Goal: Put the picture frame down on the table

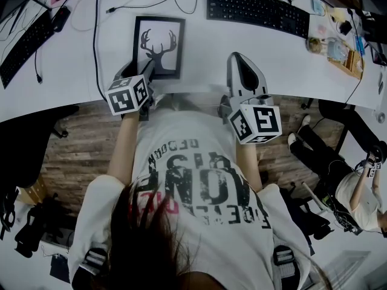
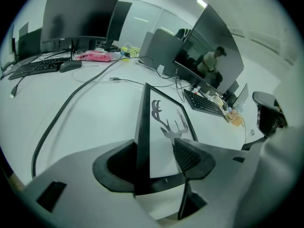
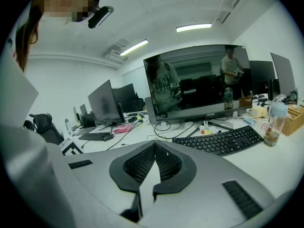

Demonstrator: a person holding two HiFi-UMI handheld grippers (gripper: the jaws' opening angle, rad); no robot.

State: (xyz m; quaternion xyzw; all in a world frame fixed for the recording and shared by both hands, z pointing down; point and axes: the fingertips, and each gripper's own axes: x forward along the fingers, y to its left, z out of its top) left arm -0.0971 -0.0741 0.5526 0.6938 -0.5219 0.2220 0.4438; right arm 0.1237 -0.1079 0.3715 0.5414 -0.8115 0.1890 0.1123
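Head view, looking steeply down over a person's printed white shirt [image 1: 193, 192] to a white table [image 1: 72, 65]. Flat on the table, just ahead of the left claw [image 1: 144, 72]: a black picture frame [image 1: 158, 46] with a deer-head silhouette on white, long side running away from the person. Left claw at the frame's near left corner.

Note, in the left gripper view, the frame's near edge standing between the two pads: left pad behind the black border, right pad [image 2: 187, 156] in front of the white print. Claw spread wide, well beyond the frame's thickness, not clamped on it.

Right claw [image 3: 154, 145] well to the right of the frame, over the table's near edge, pointing forward. Tips together in the right gripper view, with nothing between them.

Beyond the frame, toward the far right: a black keyboard [image 1: 257, 9]. At the far left: a second keyboard [image 1: 24, 44], and a dark cable [image 1: 97, 35] running past the frame's left side.

In the right gripper view, behind the keyboard: a large dark monitor [image 3: 199, 80], with a bottle [image 3: 274, 122] near the right edge.
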